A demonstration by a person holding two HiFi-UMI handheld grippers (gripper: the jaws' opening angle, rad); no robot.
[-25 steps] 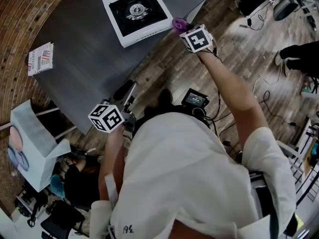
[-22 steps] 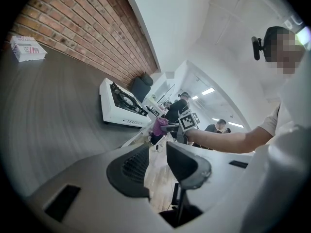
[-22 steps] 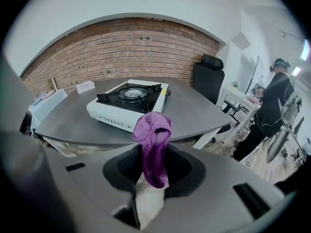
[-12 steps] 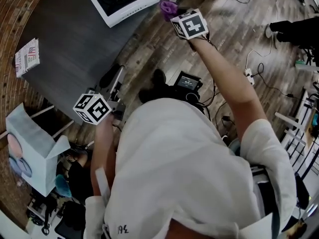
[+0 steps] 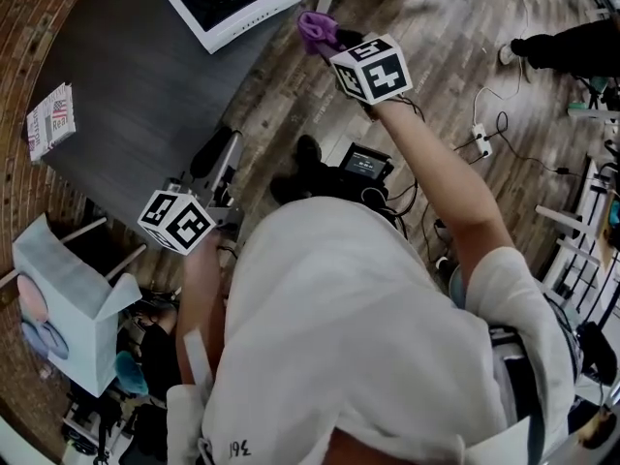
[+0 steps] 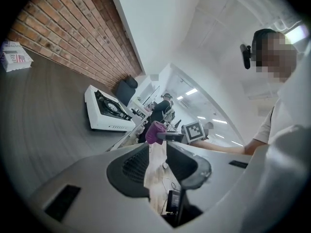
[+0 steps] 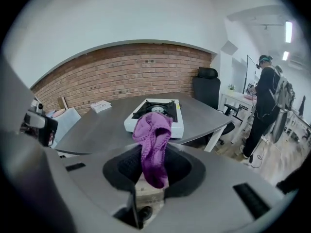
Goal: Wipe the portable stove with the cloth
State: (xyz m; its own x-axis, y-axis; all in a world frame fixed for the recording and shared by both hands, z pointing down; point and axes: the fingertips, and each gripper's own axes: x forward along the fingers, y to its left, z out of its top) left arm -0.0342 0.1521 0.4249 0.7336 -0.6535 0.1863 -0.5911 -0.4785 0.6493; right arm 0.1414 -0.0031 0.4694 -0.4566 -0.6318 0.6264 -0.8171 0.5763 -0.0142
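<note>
The right claw (image 7: 154, 166) is clenched on a purple cloth (image 7: 153, 142), which bunches up between its jaws and droops down in front of them. It hangs over the wood floor (image 5: 291, 124), just off the right edge of the dark table (image 5: 126, 95). The stove (image 5: 254, 19), white-cased with a black burner top, sits at the table's far right corner, near the cloth but not touching it. From the right gripper view, the stove lies straight ahead beyond the cloth, with bare tabletop around it.

The left claw (image 6: 156, 161) is released, its jaws apart with only floor showing between them (nothing is held there). It is low at the table's near edge, well apart from the stove.

The step in hand looks like the approach: the cloth is gripped and carried, and no wiping has begun, since the cloth is clear of the stove. The next move likely calls for bringing the right claw forward over the table's edge and lowering it until the hanging part of the cloth lies on the stove's top. The cloth's loose fold may snag on the burner's raised supports.
</note>
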